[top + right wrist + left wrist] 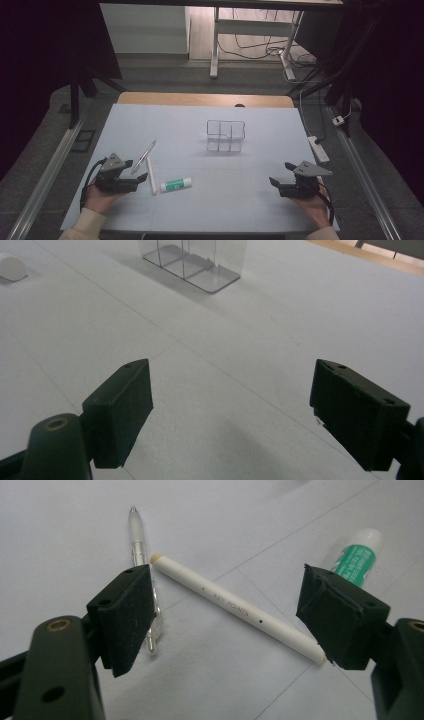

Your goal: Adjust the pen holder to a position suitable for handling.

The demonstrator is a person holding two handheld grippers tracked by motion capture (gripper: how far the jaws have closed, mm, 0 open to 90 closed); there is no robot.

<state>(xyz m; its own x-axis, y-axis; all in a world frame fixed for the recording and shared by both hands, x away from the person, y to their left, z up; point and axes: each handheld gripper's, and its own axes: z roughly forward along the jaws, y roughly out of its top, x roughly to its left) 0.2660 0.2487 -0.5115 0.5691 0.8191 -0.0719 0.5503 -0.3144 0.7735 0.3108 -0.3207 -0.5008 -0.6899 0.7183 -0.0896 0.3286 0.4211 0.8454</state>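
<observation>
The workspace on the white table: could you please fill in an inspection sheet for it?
Surface: white table sheet, faint seams.
Job's things: white marker stick, clear plastic pen, green-labelled glue stick, all lying flat; clear plastic compartment organiser upright, nothing seen inside.
Clutter: nothing seen.
Grippers: left gripper open over the marker; right gripper open, nothing between its fingers.
Cables: white power strip at the right edge.
Surroundings: dark; desk legs behind.

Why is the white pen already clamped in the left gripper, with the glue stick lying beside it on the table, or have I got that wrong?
Not clamped. In the left gripper view the left gripper stands open, its jaws apart above the white pen, which lies loose on the table. The rest holds: the glue stick lies beside it.
</observation>
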